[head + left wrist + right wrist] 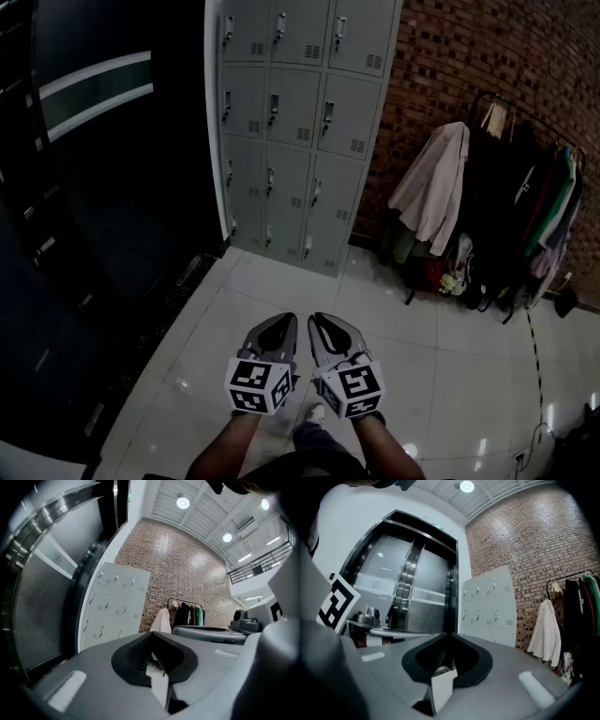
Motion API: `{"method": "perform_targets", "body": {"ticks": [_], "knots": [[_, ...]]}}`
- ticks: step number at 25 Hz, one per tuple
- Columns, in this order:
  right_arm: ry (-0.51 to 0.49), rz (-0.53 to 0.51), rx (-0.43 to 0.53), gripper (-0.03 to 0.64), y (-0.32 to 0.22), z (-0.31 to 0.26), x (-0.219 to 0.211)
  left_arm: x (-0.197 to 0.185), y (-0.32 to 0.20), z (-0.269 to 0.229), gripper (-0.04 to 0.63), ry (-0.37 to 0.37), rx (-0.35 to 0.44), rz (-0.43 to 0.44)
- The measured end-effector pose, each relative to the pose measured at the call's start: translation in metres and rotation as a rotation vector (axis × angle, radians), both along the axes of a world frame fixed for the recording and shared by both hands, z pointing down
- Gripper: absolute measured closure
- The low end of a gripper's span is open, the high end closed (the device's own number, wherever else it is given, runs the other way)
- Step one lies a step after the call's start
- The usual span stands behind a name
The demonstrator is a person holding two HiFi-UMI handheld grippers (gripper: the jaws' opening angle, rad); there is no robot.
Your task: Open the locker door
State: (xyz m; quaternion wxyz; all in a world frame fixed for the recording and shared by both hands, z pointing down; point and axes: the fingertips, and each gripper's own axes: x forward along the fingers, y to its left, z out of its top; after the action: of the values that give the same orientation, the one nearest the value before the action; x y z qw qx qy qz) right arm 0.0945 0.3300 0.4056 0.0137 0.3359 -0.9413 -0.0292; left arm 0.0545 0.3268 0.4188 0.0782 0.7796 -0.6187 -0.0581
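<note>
A grey bank of lockers stands against the brick wall some way ahead, all its small doors closed, each with a handle. The lockers appear far off in the left gripper view, and the lockers show the same way in the right gripper view. My left gripper and right gripper are held side by side low over the white tiled floor, well short of the lockers. Both have their jaws together with nothing between them.
A clothes rack hung with coats and jackets stands right of the lockers along the brick wall. A dark glass wall or lift front runs along the left. White floor tiles lie between me and the lockers.
</note>
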Motion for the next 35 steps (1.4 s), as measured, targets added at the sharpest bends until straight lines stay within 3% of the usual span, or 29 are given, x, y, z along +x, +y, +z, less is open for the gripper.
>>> {"method": "perform_targets", "body": {"ticks": [6,13,20,35], "knots": [[-0.025,0.004,0.017,0.611,-0.068,-0.003,-0.009,-0.007,-0.062,-0.002,0.589,-0.031,0.008,0.01],[-0.032,-0.003,0.034,0.611,-0.173,-0.012,-0.018,-0.013,-0.168,-0.016,0.589,-0.081,0.009,0.002],[-0.039,0.004,0.021,0.611,-0.278,-0.019,-0.01,-0.009,-0.272,-0.023,0.589,-0.082,0.002,-0.003],[-0.038,0.01,0.004,0.611,-0.4,-0.009,-0.008,-0.007,-0.397,-0.008,0.589,-0.082,-0.027,0.006]]}}
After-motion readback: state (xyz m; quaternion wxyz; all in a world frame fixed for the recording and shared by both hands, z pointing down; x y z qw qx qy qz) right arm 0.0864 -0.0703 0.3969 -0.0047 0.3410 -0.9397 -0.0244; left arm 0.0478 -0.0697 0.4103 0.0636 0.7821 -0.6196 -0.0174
